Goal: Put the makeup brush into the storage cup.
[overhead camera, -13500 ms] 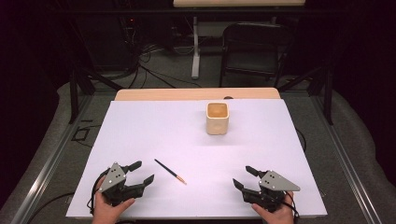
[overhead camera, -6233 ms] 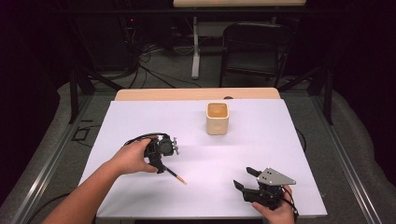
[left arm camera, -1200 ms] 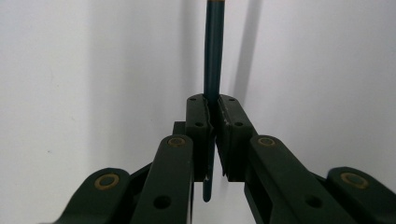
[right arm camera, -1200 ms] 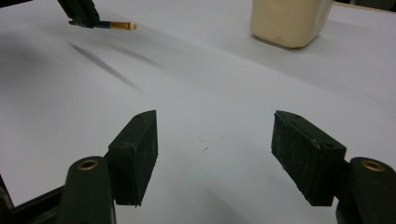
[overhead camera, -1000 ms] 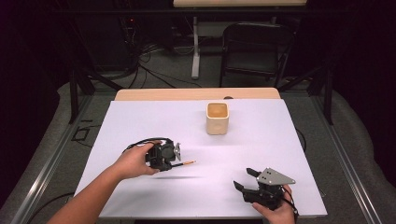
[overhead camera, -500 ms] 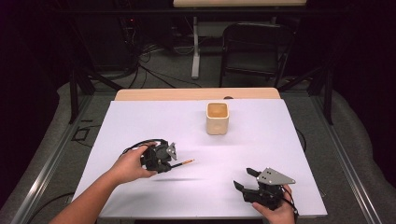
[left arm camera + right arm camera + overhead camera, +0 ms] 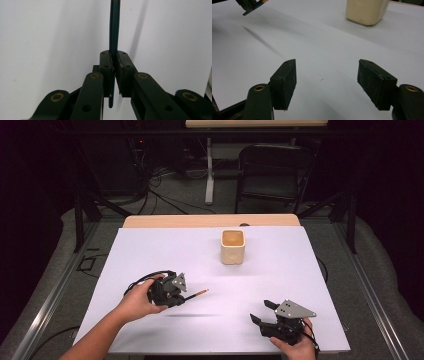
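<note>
Holding a dark pencil between its two jaws, the left gripper is hanging a little above the white table, toward the left part of the near half. In the high view the pencil is sticking out of the jaws to the right, and its light orange end is pointing roughly to the right edge of the table. A thin shadow is lying on the white surface just below it, so the pencil is not touching the table. In the left gripper view the jaws are pressing together on the pencil from both sides, and a short part of it is coming out behind the pads, toward the camera. The person's left hand is wrapping around the body of this gripper.

The right gripper is resting near the near right corner of the table, in the person's right hand. In the right gripper view its jaws are standing wide apart, with bare table between them.

A beige square cup is standing upright near the far edge of the table, a little right of the middle, well apart from both grippers.
</note>
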A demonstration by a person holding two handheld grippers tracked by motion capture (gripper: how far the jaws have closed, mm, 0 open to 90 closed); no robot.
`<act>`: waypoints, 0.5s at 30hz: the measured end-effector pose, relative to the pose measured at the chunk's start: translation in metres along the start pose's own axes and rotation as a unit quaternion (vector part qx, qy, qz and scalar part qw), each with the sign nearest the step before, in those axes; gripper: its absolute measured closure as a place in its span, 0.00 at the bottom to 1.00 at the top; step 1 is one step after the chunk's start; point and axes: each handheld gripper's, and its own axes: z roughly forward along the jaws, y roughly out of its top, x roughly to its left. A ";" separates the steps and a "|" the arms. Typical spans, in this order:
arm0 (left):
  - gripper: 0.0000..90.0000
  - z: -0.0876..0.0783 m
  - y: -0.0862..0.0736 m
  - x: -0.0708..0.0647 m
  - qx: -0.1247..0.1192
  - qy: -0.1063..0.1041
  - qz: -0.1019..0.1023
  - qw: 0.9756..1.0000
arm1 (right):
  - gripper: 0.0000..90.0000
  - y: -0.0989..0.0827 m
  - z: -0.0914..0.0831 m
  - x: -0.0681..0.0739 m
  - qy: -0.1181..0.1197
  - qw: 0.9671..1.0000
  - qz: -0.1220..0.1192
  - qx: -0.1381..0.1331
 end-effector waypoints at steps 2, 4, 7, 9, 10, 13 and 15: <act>0.93 -0.001 -0.001 -0.001 -0.010 0.000 -0.003 1.000 | 0.35 0.000 0.000 0.000 0.000 1.000 0.000 0.000; 0.93 -0.001 -0.003 -0.001 -0.022 -0.001 -0.010 1.000 | 0.35 0.000 0.000 0.000 0.001 1.000 0.000 0.001; 0.93 0.000 -0.006 -0.001 -0.032 -0.001 -0.012 0.999 | 0.35 0.000 0.001 0.000 0.002 1.000 0.000 0.003; 0.93 0.000 -0.008 -0.003 -0.044 0.000 -0.017 0.999 | 0.35 0.000 0.001 0.001 0.002 1.000 0.000 0.003; 0.93 -0.001 -0.010 -0.009 -0.090 -0.004 -0.022 0.996 | 0.35 0.000 0.001 0.001 0.002 1.000 0.001 0.004; 0.93 -0.001 -0.010 -0.009 -0.090 -0.004 -0.022 0.996 | 0.36 0.000 0.002 0.001 0.005 1.000 0.004 0.006; 0.93 -0.001 -0.010 -0.009 -0.090 -0.004 -0.022 0.996 | 0.36 0.000 0.002 0.001 0.005 1.000 0.004 0.006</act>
